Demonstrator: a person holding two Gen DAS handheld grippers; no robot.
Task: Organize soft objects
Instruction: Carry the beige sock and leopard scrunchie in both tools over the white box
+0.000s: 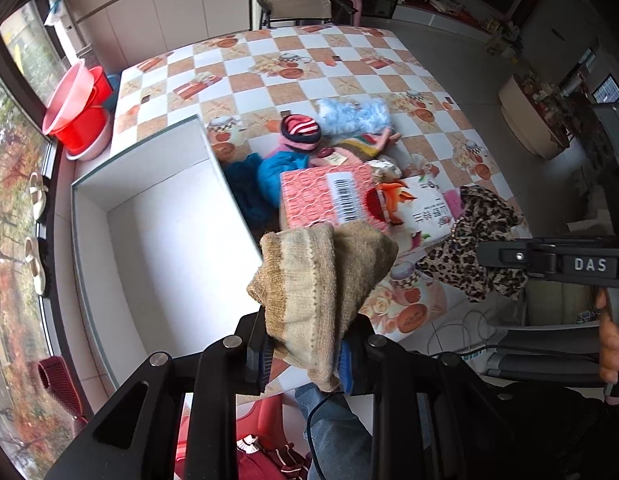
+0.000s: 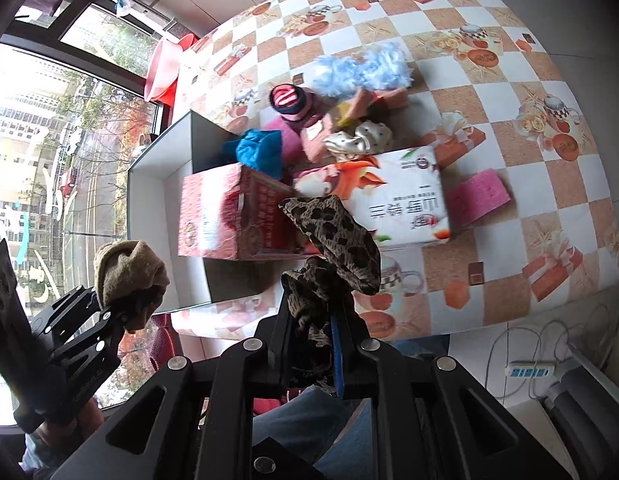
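Beige knit sock (image 1: 317,280) clamped between left jaws; leopard cloth (image 2: 333,240) between right jaws

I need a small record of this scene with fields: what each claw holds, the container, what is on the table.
left claw: shut on tan knitted sock
right claw: shut on leopard-print cloth
container: white box, open top, nothing visible inside
table: checkered cloth; pile with striped hat, fluffy light-blue item, blue knit
cartons: pink carton and white carton, side by side near the pile
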